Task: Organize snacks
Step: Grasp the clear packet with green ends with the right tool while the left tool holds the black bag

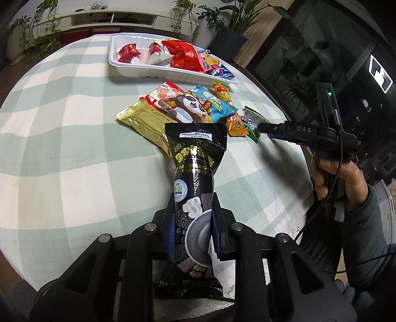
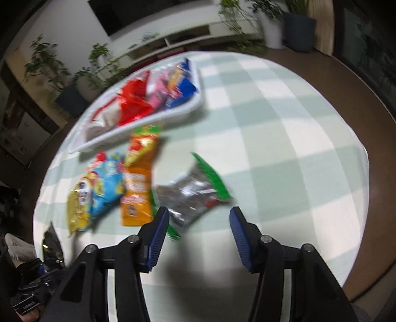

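Gripping black packet (image 1: 195,158), left hand-held gripper (image 1: 193,237) faces open tablecloth (image 1: 61,148).

Home living room, houseplants (image 1: 237,17), low white cabinet (image 1: 111,19)

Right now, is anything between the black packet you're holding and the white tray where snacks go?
Yes. The left gripper pinches the black packet, and a pile of loose snacks lies on the cloth between it and the white tray. The packet would probably have to travel over that pile.

Left claw (image 1: 193,237) clamped, right claw (image 2: 199,223) parted.
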The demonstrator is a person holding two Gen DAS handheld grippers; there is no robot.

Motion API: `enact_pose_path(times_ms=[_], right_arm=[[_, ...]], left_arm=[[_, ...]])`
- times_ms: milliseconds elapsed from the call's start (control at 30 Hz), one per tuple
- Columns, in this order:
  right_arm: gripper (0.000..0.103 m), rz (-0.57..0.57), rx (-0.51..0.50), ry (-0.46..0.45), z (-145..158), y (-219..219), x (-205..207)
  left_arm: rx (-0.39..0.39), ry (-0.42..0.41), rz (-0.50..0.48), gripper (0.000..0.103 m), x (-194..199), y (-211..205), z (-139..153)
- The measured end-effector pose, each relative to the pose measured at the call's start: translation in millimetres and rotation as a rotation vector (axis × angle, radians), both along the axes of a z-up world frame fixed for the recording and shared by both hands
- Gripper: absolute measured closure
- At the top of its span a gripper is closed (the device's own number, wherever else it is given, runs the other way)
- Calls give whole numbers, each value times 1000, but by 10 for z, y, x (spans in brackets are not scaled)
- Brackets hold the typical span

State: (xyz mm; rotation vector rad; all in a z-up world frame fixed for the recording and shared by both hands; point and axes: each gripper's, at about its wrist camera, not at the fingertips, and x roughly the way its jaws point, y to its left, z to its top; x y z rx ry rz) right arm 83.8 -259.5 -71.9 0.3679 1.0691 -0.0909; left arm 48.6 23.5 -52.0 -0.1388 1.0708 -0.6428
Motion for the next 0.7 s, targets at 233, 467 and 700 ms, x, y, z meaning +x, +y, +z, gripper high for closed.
enact_pose_path(times_ms=[233,467,700], right_arm=[[47,42,-50,-5,-12,191,238],[47,57,-87,-11,-3,178,452],[42,-16,-15,-21,-6,56,501]], left_arm=[[-7,6,8,82,-11,15,-3],[-13,8,13,82,-24,33,2],[-22,9,23,81,-18,58,1]])
